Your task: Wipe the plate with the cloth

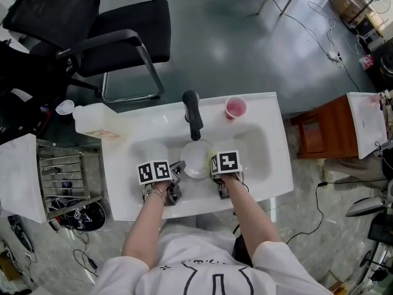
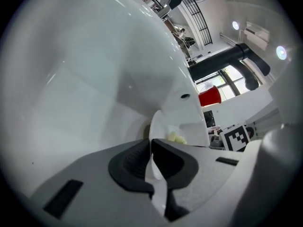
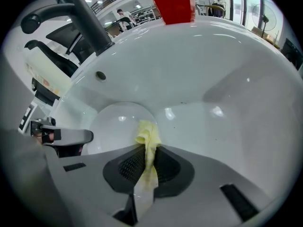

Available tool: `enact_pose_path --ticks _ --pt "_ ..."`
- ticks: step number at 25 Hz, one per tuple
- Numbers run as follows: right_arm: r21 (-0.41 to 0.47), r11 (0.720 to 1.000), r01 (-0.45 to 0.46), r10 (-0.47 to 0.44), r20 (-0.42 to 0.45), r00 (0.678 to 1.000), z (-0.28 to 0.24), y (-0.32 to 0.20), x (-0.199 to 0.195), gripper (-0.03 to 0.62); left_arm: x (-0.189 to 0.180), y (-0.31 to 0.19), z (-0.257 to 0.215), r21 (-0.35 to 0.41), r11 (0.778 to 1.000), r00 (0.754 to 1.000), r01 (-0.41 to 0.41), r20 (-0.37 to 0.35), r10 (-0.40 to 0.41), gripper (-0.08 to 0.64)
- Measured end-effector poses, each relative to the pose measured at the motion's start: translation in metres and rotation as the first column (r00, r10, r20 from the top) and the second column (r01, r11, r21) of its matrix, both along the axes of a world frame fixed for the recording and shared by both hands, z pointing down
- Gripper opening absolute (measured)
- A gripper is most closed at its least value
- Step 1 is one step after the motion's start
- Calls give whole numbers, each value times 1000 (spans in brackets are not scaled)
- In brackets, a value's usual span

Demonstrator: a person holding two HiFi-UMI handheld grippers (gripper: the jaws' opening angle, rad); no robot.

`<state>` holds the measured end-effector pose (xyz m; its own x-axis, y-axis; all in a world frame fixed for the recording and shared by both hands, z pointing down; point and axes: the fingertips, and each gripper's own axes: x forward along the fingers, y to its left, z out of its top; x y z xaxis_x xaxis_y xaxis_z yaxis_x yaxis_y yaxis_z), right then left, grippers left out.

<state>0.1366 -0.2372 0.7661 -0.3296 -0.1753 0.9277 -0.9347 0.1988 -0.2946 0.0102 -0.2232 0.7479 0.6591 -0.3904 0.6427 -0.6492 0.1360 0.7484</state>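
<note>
In the sink [image 1: 261, 165], just before the faucet [image 1: 192, 112], we find the plate [image 1: 196, 160], its rim pinched by the left gripper [image 2: 151, 148]. The right gripper [image 3: 147, 162] pinches the yellow cloth [image 3: 148, 141], held over the plate's face. We judge wiping is about to begin; next, press the cloth down and sweep. A red cup [image 1: 236, 107] stands right of the faucet, and a black chair [image 1: 123, 35] beyond it on grey floor.

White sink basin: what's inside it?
A round white plate, rim clamped by the left gripper; yellow cloth in the right gripper. The floor under the plate is hidden.
</note>
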Motion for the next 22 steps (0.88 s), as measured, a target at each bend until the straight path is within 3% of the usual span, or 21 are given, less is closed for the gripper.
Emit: enact_pose_path --ticks 4,10,17,22 --pt "2 1000 0 0 4 1000 -2 -1 2 51 8 -2 -19 80 996 998 -33 -56 38 15" --pt "11 1000 -2 1 18 1000 -15 4 6 51 17 3 -41 165 983 995 -82 -49 91 14" --pt "144 989 -34 28 46 999 -64 -3 19 51 22 5 -75 254 959 989 -125 -49 141 14" --pt "282 959 -13 4 34 999 -121 -5 33 51 31 8 -108 327 931 981 -163 -47 188 14"
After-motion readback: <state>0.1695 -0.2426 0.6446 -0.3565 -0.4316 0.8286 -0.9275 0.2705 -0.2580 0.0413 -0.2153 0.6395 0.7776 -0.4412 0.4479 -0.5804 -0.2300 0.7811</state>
